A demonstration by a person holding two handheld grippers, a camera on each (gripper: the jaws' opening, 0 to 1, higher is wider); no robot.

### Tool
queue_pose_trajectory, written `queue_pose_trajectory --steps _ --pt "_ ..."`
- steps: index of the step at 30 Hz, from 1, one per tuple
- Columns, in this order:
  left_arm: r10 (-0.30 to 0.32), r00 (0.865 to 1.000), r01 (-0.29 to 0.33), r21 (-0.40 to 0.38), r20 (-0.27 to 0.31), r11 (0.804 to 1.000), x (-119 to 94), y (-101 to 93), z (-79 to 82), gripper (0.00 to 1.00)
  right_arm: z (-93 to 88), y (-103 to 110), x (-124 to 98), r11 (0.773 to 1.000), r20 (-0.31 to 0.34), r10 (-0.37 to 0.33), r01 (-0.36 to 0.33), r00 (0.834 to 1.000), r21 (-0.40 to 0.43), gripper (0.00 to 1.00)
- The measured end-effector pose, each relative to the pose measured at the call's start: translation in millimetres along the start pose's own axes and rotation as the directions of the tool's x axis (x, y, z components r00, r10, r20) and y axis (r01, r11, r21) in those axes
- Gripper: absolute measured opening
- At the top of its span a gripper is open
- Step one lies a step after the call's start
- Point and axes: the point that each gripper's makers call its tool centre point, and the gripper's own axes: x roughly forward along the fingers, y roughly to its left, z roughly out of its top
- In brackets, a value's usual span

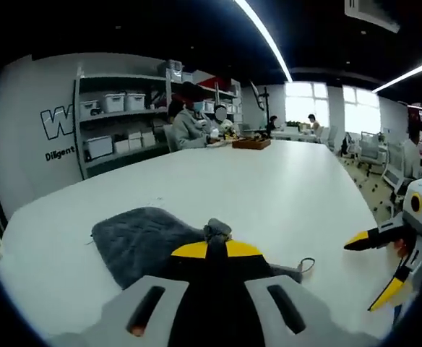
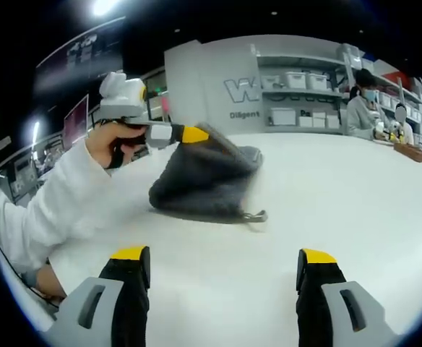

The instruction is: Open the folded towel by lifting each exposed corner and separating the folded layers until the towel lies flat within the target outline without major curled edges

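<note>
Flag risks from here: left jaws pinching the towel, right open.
1. The left gripper holds the grey towel by one bunched bit; it could slip out.
2. Lifted from one point, the layers may stay stuck together.
3. The right gripper hangs open, apart from the towel, pinning nothing, so the cloth may drag across the white table.

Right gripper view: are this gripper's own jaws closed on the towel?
No. The right gripper stands open over bare table, apart from the grey towel, which the left gripper pinches.

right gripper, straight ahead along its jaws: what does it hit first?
Probably the grey towel, which the left gripper holds lifted off the white table. The right gripper is open, with bare tabletop between its jaws; depth is unclear.
</note>
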Motion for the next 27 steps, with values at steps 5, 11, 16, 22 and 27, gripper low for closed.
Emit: queue_pose_trajectory --steps 5,11,16,22,27 --pt "0.025 1.000 -0.025 -0.019 0.013 1.000 -11 13.5 6.8 0.05 -1.1 3 2 1.000 -0.007 0.005 -0.005 1.000 -0.005 0.82" --pt "0.099 0.995 -0.098 0.050 -0.009 0.994 -26 34.0 9.8 0.05 -1.2 7 4 1.000 -0.011 0.012 -0.012 1.000 -0.012 0.82" --pt "0.152 0.986 -0.142 0.122 -0.073 0.982 -38 48.7 4.6 0.05 -2.4 8 4 1.000 -0.015 0.014 -0.014 1.000 -0.015 0.82" --pt "0.229 0.964 -0.193 0.234 -0.137 0.953 -53 63.9 -0.3 0.05 -2.5 10 5 1.000 -0.016 0.014 -0.014 1.000 -0.016 0.82" --pt "0.238 0.955 -0.187 0.264 -0.178 0.946 -60 67.4 -5.1 0.06 -3.4 13 6 1.000 -0.020 0.020 -0.020 1.000 -0.020 0.82"
